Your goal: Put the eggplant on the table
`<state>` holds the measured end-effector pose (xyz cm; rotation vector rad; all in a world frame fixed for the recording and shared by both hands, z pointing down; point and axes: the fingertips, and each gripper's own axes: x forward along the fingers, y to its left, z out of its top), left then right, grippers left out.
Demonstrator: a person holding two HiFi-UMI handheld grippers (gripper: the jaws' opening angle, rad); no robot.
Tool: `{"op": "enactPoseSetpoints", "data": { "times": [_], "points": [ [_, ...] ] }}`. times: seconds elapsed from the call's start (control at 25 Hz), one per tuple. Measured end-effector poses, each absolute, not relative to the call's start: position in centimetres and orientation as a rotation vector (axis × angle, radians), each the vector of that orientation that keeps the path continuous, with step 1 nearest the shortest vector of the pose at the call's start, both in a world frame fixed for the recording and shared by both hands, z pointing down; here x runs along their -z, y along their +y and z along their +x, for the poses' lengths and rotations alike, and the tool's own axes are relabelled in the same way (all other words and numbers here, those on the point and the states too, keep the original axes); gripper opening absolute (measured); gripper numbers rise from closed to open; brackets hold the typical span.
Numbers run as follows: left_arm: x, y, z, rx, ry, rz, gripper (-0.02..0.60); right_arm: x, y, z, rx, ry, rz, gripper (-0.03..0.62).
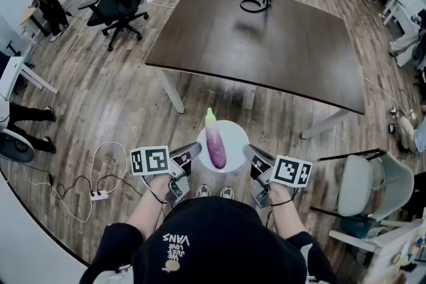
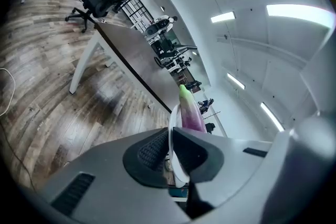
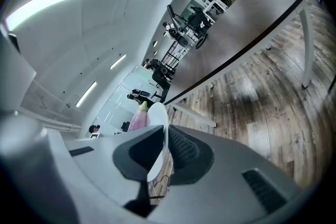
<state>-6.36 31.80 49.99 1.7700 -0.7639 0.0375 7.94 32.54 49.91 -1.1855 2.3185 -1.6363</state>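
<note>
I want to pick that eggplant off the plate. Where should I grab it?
Probably the fat purple middle, from above, pinching its sides: the eggplant lies flat on the plate and its green tip is thin. The left tool and right tool both clamp the plate's rim.

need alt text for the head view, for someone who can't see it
Seen from above, a person holds a white plate with a purple eggplant lying on it, the left gripper and right gripper clamped on opposite sides of its rim. Ahead stands a large dark brown table on a wood floor, with a black office chair to its left.
</note>
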Motion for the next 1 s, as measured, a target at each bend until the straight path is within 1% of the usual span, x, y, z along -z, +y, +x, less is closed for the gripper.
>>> {"op": "enactPoseSetpoints", "data": {
  "times": [0.52, 1.0],
  "points": [
    [-50.3, 32.1, -5.7, -0.027, -0.78, 1.759, 0.034, -50.1, 32.6, 8.6, 1.657, 2.315, -1.137, 0.035],
    [-51.2, 30.6, -3.0, -0.009, -0.807, 1.75, 0.034, -50.9, 30.5, 11.3, 1.687, 2.345, -1.094, 0.035]
  ]
}}
